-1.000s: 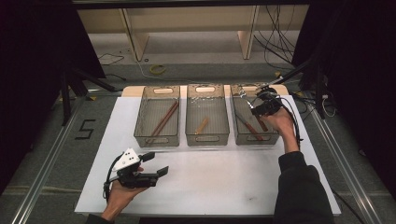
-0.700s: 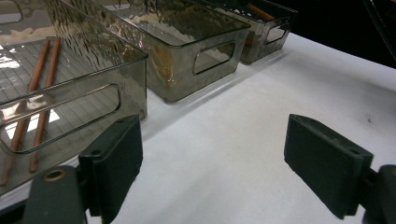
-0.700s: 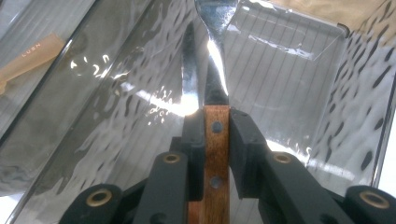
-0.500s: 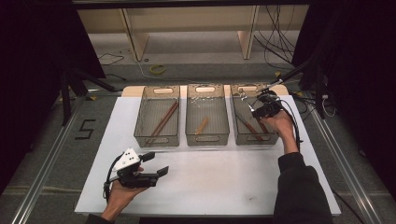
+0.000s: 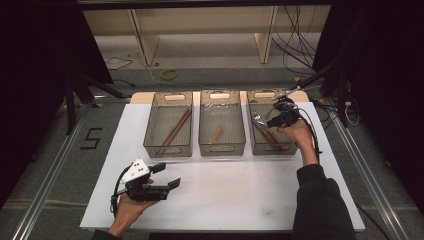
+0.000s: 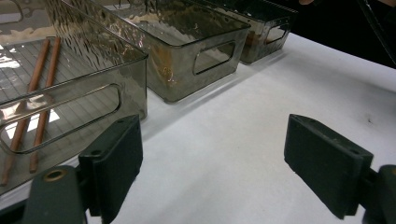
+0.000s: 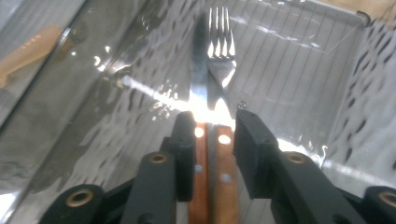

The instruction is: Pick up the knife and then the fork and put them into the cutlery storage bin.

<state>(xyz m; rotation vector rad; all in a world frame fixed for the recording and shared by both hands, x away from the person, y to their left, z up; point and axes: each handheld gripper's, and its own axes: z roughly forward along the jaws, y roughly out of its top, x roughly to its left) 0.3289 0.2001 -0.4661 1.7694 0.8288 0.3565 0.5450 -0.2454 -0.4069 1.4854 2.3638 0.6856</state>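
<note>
My right gripper (image 7: 212, 135) pinches the knife (image 7: 200, 107) and fork (image 7: 223, 93) handles together inside the right bin (image 5: 260, 145); I should keep them level, my left gripper (image 5: 162, 176) idle and spread.

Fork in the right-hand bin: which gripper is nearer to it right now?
Right. The right gripper is down in the right-hand bin, jaws either side of the wooden handles of the fork and knife. The left gripper hovers open over the table's near left.
</note>
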